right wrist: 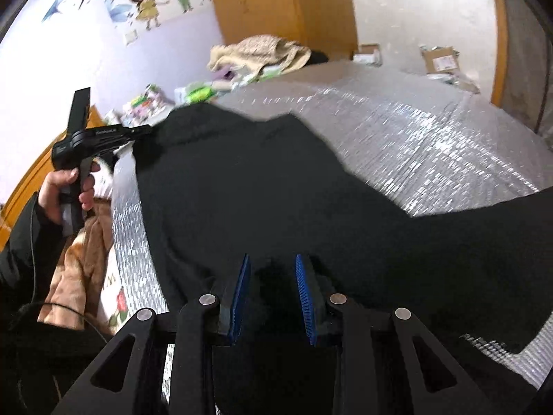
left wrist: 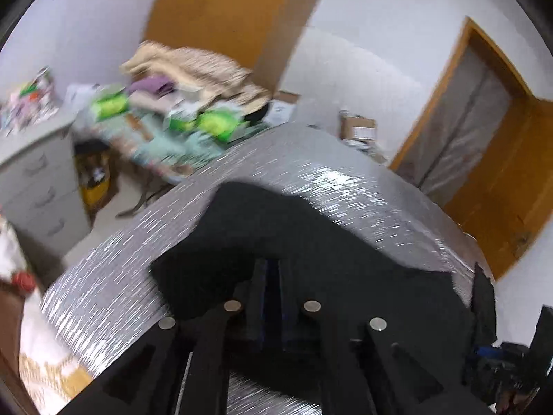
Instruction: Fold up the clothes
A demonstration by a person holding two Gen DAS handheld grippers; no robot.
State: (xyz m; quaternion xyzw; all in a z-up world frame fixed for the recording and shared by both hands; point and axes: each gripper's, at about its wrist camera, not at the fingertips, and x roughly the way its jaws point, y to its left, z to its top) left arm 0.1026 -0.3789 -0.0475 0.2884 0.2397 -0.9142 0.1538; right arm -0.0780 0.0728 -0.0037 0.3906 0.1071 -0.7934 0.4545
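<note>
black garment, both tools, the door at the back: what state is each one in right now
black garment: spread on the silver mat, not yet folded, wrinkled
left tool: fingers nearly together, seemingly pinching the garment's edge
right tool: open, blue pads apart, over the garment
silver mat: laid flat, partly covered by the garment
door: open
beige blanket: bunched in a heap

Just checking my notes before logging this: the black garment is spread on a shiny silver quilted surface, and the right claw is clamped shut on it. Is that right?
Not quite. The black garment does lie on the shiny silver quilted surface, but the right claw is open: the right wrist view shows its blue pads apart above the cloth.
</note>
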